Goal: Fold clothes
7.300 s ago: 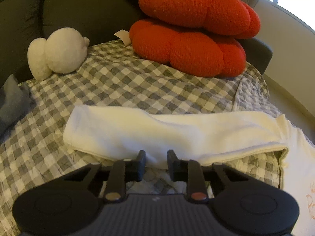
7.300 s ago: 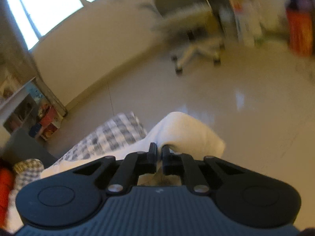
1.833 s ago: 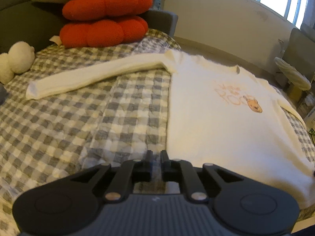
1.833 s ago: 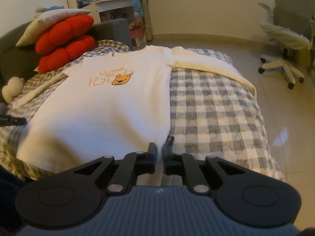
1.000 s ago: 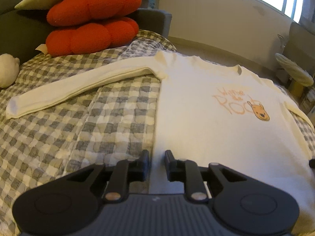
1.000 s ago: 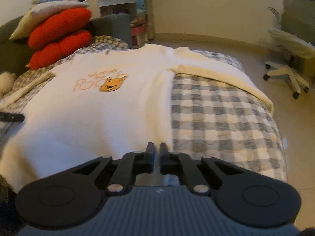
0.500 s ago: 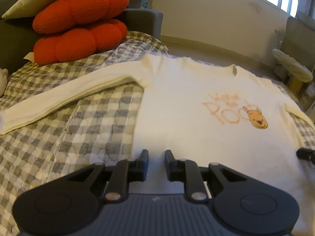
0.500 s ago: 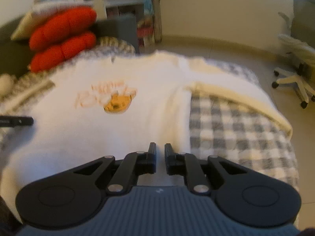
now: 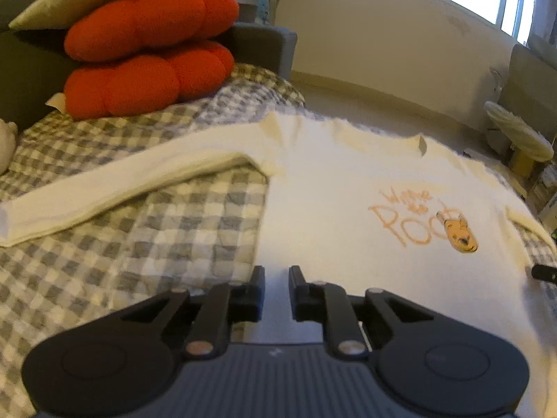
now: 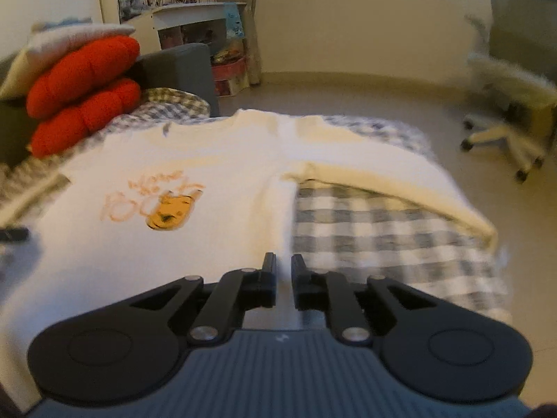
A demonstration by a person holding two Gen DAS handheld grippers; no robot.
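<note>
Your left gripper [image 9: 276,275] has slid from the gingham onto the side edge of the cream sweatshirt [image 9: 348,188], jaws opened from near-shut to a narrow gap, holding nothing. Your right gripper [image 10: 283,264] has likewise moved up to the opposite side edge, narrowly parted and empty. That likely sets you up for a first side fold. The sweatshirt lies flat, print up, on the checked bedspread [image 9: 146,230], both sleeves spread outward, with nothing folded yet.
</note>
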